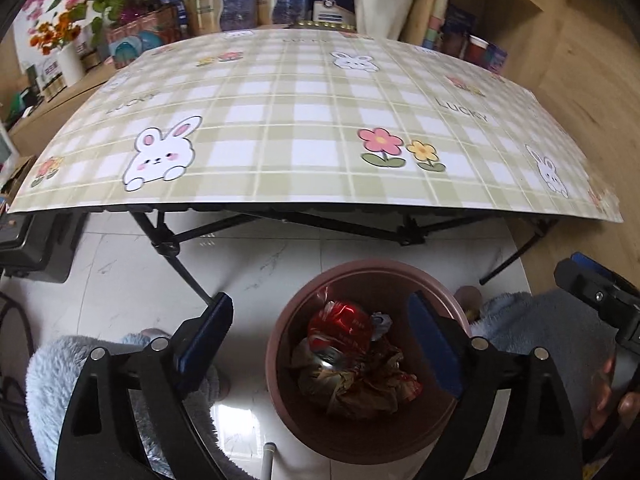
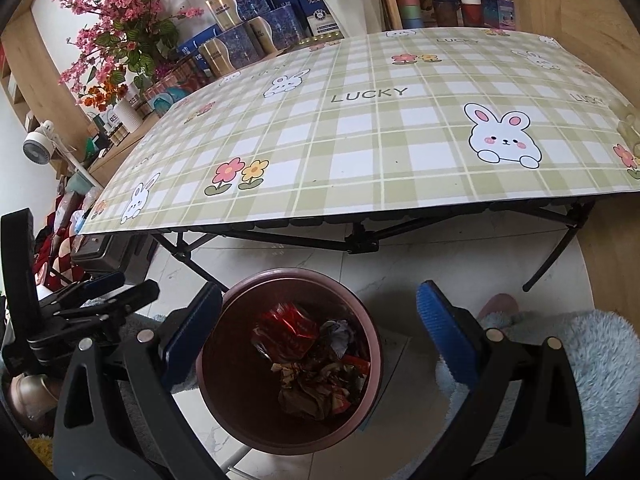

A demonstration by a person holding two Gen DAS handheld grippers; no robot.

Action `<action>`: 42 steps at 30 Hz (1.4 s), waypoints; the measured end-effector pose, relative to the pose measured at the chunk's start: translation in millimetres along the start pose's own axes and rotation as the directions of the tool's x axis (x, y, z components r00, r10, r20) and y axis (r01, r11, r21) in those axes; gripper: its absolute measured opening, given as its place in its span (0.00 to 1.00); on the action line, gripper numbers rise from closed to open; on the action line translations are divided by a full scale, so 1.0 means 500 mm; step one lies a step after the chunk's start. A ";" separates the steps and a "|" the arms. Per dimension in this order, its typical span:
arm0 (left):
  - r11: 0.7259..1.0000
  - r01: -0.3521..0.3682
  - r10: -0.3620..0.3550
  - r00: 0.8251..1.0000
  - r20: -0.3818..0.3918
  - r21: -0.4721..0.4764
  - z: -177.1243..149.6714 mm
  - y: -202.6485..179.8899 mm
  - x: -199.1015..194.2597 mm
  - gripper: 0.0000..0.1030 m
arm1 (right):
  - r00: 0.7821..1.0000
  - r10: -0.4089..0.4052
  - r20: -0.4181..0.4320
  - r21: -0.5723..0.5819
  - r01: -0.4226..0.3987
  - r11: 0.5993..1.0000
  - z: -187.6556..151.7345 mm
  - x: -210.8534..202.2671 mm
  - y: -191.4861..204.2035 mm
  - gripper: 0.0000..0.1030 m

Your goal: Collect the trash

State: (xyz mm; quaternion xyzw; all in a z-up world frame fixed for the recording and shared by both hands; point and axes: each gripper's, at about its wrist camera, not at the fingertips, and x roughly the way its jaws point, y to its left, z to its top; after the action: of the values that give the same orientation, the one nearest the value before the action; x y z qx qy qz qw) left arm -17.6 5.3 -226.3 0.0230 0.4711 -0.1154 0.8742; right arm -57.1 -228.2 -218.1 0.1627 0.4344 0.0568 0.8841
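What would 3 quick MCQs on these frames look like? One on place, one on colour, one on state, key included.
1. Where does the bin stand?
A. on the tablecloth
B. on the floor in front of the table
C. on the shelf

2. What colour is the crushed can in the bin?
A. red
B. green
C. white

3. How are the left gripper and right gripper?
A. both shut on trash
B. left shut, right open
C. both open, holding nothing

Key: 1 B, the bin sits on the pale floor tiles below the table edge. 2 A, shiny red metal shows on top of the wrappers. 3 C, each view shows the fingers spread wide with only the bin between them.
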 end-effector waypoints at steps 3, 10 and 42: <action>1.000 -0.014 0.015 1.000 0.017 -0.009 0.005 0.006 -0.011 0.86 | 1.000 -0.007 0.000 -0.001 0.007 1.000 0.004 -0.001 0.001 0.93; 0.995 -0.094 0.095 0.987 0.126 -0.015 0.037 0.021 -0.073 0.88 | 0.997 -0.053 0.060 -0.074 0.058 0.996 0.056 -0.041 0.017 0.94; 0.988 -0.153 0.134 0.842 0.522 -0.006 0.221 0.019 -0.453 0.94 | 0.934 -0.055 0.352 -0.195 0.130 0.972 0.276 -0.293 0.155 0.94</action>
State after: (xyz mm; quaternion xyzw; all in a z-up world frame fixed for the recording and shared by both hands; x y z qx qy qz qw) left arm -44.9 38.7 22.5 0.0416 0.2119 -0.0601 0.9746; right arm -35.6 -223.6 -3.5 0.0526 0.2714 0.0323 0.9605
